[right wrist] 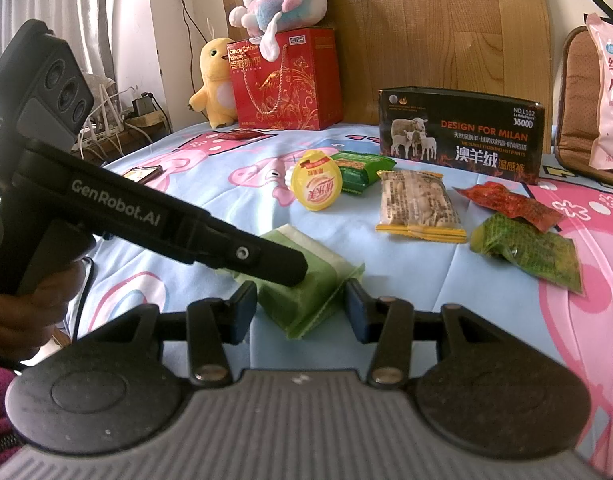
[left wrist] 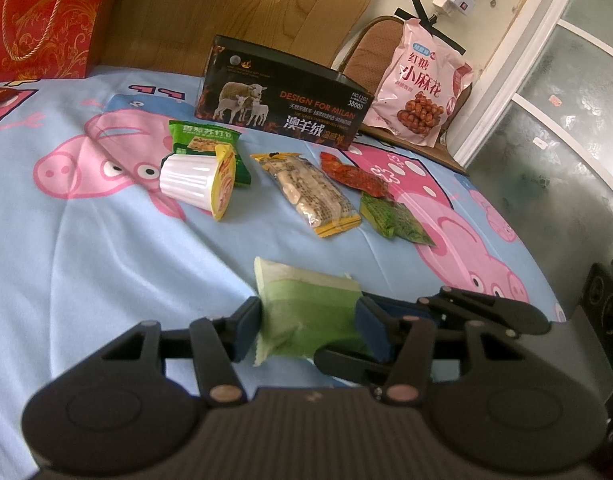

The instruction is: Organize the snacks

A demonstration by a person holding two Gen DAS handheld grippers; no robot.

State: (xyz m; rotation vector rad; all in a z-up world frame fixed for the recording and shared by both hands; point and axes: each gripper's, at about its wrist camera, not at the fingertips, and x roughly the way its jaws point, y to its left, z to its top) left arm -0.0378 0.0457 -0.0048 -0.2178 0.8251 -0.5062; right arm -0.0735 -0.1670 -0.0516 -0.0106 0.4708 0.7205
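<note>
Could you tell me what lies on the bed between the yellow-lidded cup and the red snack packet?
A clear biscuit packet with yellow ends lies between the cup and the red packet, seen in both wrist views.

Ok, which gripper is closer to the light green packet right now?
Left. The left gripper has the light green packet between its pads, touching both sides. The right gripper sits just behind, open, only the packet's near corner between its fingers.
</note>
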